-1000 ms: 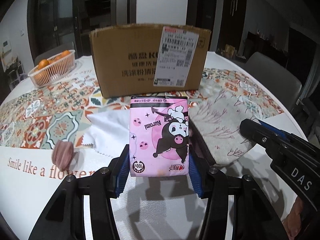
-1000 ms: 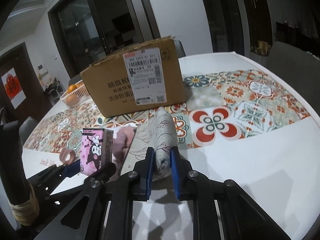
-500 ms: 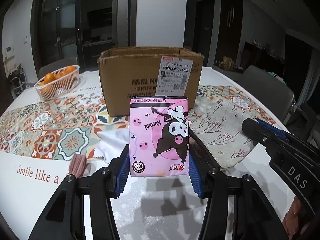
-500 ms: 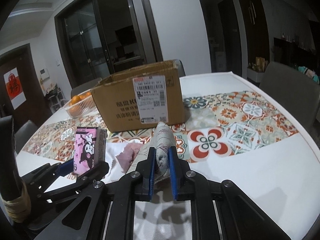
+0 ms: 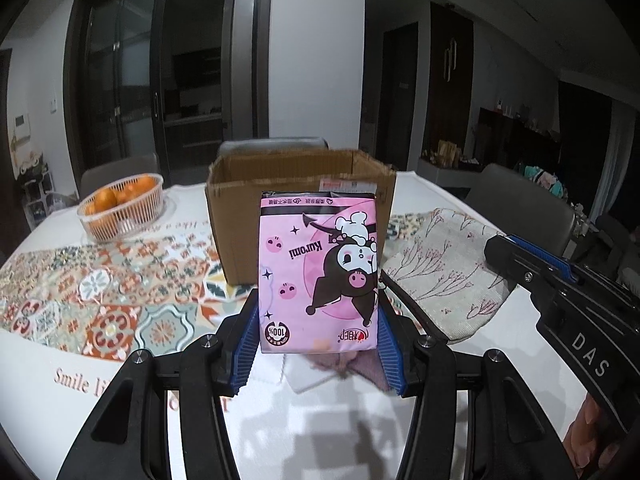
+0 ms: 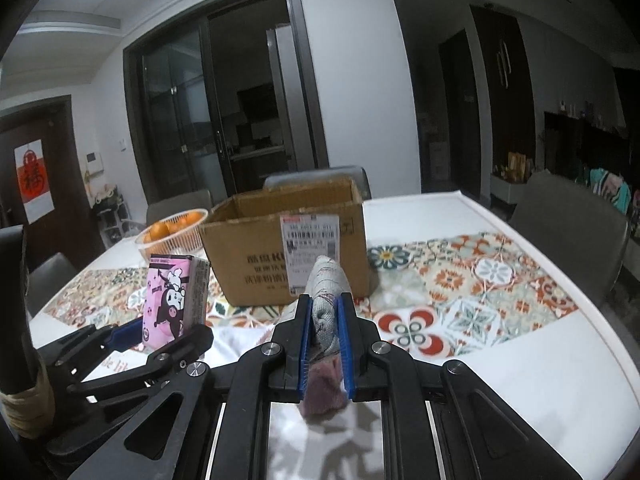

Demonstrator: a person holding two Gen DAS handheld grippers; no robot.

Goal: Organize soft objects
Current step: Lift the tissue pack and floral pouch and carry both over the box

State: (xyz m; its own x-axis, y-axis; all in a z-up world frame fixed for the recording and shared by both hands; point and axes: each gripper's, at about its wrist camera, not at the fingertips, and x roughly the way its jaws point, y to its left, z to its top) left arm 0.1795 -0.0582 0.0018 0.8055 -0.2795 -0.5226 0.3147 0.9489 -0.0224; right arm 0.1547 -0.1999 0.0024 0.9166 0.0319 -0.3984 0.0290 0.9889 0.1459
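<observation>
Left gripper (image 5: pixel 318 336): jaws clamped on the upright pink tissue pack (image 5: pixel 318 276), gripped at its lower sides. Right gripper (image 6: pixel 325 320): jaws pinched on floral cloth (image 6: pixel 326 296), bunched between them.

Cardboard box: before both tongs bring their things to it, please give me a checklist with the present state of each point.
1. Left tongs hold the pink tissue pack firmly, a pad on each side: ok.
2. Right tongs are shut on the floral cloth: ok.
3. The cloth is fully gathered: not ok; in the left wrist view most of it spreads wide beyond the tongs.
4. The cardboard box is open at the top: ok.
5. The box has free space inside: cannot tell, the inside is hidden.
6. The basket of oranges stands clear of the box: ok.
</observation>
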